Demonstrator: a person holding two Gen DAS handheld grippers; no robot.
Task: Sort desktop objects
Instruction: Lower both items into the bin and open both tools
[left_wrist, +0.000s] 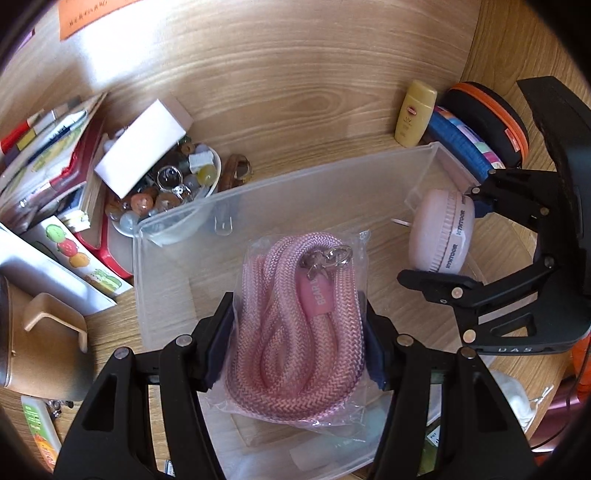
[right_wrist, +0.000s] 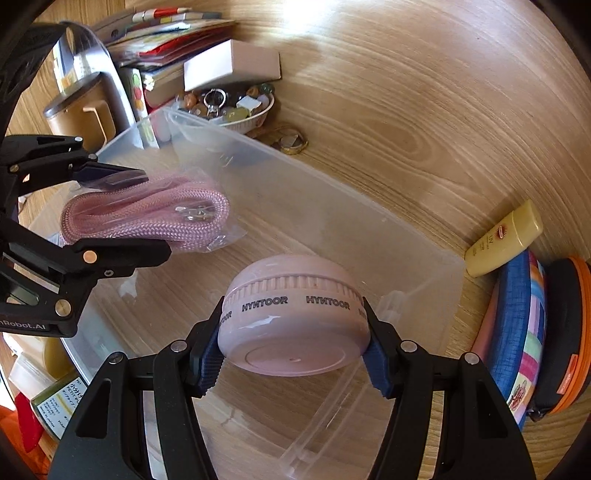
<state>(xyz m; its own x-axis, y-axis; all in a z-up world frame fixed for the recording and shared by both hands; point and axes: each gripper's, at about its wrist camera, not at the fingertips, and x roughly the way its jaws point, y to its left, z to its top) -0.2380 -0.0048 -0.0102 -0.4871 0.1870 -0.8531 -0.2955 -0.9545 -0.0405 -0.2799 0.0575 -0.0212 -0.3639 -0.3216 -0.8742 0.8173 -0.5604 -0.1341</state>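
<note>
the left gripper (left_wrist: 297, 339) is clenching a bagged pink rope (left_wrist: 295, 314) between its pads, above the clear plastic bin (left_wrist: 258, 188). at its 2 o'clock, the right gripper (right_wrist: 293, 354) is gripping a round pink case (right_wrist: 295, 317) over the same bin, sitting on the wooden table (right_wrist: 406, 110). a yellow tube (left_wrist: 413, 112) is lying beyond at 1 o'clock.

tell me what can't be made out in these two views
- Left wrist view: the orange note is cut off by the top edge, its print too small to read.
- Left wrist view: the bag's label is partly hidden by a rope coil.
- Right wrist view: the green package sits behind the right gripper.
</note>
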